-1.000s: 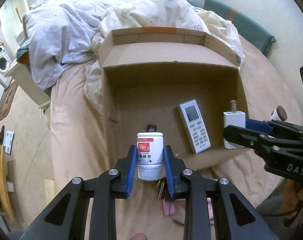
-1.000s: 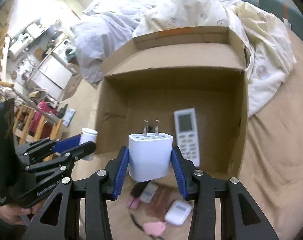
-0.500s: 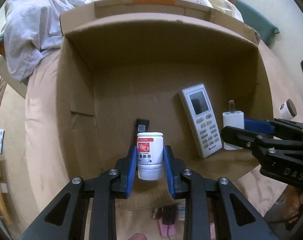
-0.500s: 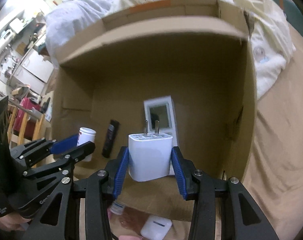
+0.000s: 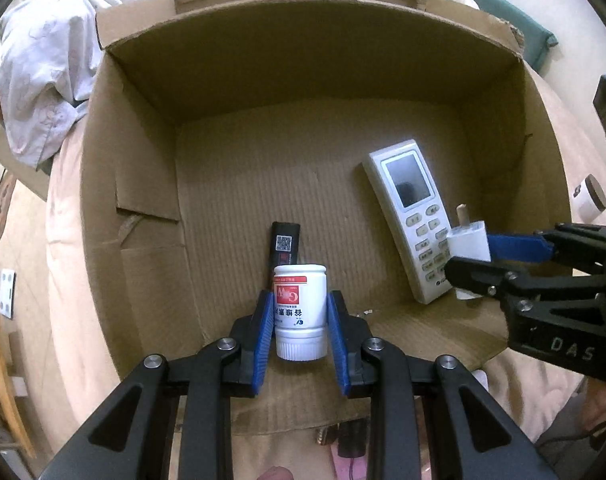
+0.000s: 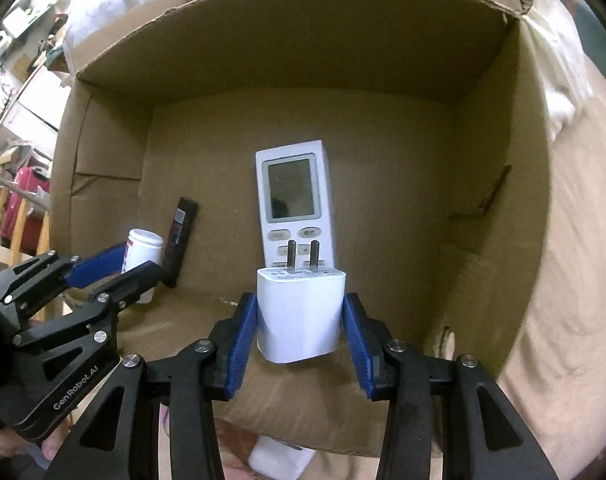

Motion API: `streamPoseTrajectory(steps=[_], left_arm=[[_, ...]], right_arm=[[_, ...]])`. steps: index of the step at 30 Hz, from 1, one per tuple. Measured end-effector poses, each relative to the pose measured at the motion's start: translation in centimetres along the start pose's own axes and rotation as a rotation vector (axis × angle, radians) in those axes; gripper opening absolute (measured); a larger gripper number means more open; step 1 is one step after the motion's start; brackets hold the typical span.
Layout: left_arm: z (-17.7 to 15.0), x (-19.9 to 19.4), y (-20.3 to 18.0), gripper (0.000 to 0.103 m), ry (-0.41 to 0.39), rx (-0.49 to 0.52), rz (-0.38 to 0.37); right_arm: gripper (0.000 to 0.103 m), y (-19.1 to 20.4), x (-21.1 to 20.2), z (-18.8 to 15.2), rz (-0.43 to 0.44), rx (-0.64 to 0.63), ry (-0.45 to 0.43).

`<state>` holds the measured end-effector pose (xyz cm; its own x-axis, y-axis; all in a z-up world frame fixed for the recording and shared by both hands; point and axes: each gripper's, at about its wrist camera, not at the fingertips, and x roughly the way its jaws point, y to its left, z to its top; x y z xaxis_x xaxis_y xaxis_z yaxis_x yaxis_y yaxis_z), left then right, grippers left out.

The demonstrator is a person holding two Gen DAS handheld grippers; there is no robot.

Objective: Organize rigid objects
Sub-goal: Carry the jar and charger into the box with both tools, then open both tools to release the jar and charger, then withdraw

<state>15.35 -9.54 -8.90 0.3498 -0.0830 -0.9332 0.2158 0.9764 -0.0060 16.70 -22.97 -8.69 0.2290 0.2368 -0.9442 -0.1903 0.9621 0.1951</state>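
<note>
My left gripper (image 5: 300,316) is shut on a white medicine bottle (image 5: 300,312) with a red label, held over the front of the open cardboard box (image 5: 135,184). My right gripper (image 6: 301,320) is shut on a white charger plug (image 6: 301,316), prongs up, also over the box front; it shows at the right of the left wrist view (image 5: 469,245). On the box floor lie a white remote (image 5: 413,216) and a thin black device (image 5: 284,246). Both show in the right wrist view, the remote (image 6: 293,196) and the black device (image 6: 180,230).
The box lies on a bed with a pink sheet (image 5: 63,264). Rumpled bedding (image 5: 43,68) lies behind the box. A small white jar (image 5: 591,202) stands right of the box. Small items lie on the sheet near the box front (image 5: 351,442). Furniture (image 6: 19,216) stands left.
Both grippers have moved forward and down into the box with their objects still held. The box now fills both views, and the black device has come into sight.
</note>
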Motion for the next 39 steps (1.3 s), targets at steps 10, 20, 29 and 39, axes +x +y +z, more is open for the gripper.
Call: streamPoseTrajectory(steps=[10,20,29,39], left_arm=[[0.2,0.3,-0.1,0.024,0.004,-0.013,-0.006],[0.7,-0.8,1.1,0.074,-0.003,-0.061,-0.061],[0.9,-2.2,1.2,0.084,-0.020,-0.073,-0.055],[0.3,-3.2,1.7,0.084,-0.028,-0.092,-0.059]], right_arm=[[0.068,0.6,-1.4,0.3,0.010,-0.022,-0.045],[0.103,0.6,-3.0,0.9,0.053,-0.006,-0.127],[0.103,0.3,-3.0,1.3,0.058,0.018,-0.134],[0.103,0.6,-3.5,1.5,0.055,0.016,-0.149]])
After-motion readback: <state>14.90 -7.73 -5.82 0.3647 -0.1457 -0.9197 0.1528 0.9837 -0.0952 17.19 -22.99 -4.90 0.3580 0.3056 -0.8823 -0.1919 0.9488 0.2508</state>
